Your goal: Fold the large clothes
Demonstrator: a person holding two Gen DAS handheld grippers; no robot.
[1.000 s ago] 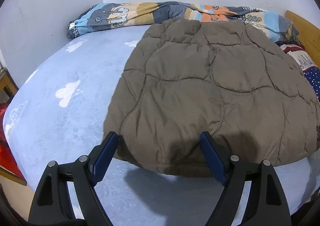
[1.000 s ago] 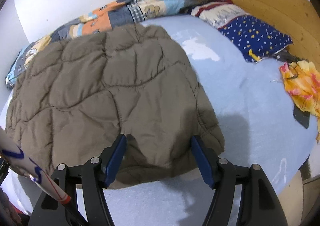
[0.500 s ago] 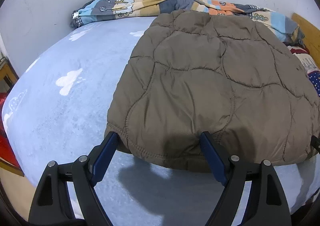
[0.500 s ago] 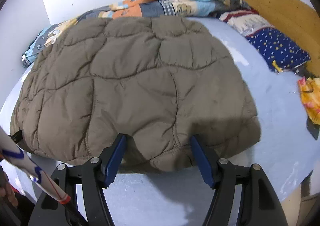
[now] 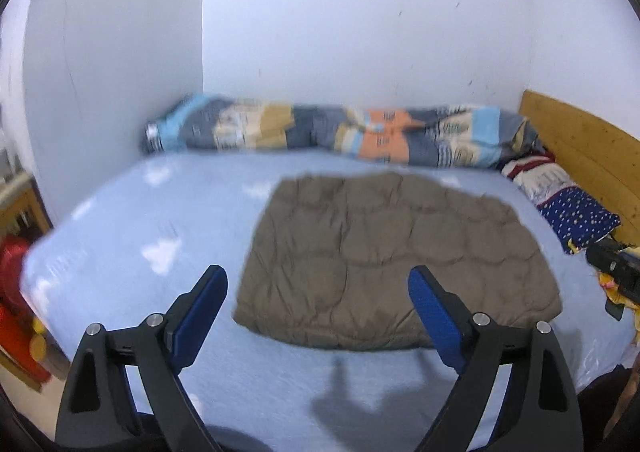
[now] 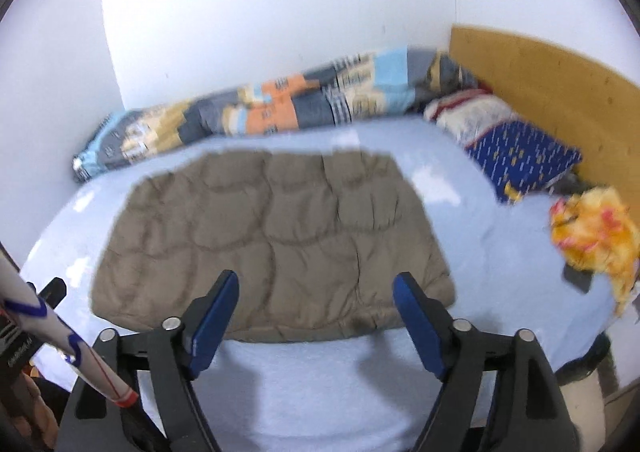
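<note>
A brown quilted jacket (image 5: 396, 260) lies folded flat as a rectangle on the light blue bed (image 5: 132, 236); it also shows in the right wrist view (image 6: 276, 244). My left gripper (image 5: 318, 276) is open and empty, held above and in front of the jacket's near edge. My right gripper (image 6: 316, 282) is open and empty, also raised in front of the near edge (image 6: 320, 332). Neither touches the fabric. Both views are blurred by motion.
A rolled patchwork quilt (image 5: 340, 135) lies along the back wall. Pillows (image 6: 520, 155) and a wooden headboard (image 6: 532, 75) are at the right. A yellow-orange cloth (image 6: 596, 232) sits at the bed's right edge. A red object (image 5: 12, 292) is beyond the left edge.
Both grippers have pulled back and up from the jacket's near edge; the jacket now looks smaller and farther away. It lies still on the bed.
</note>
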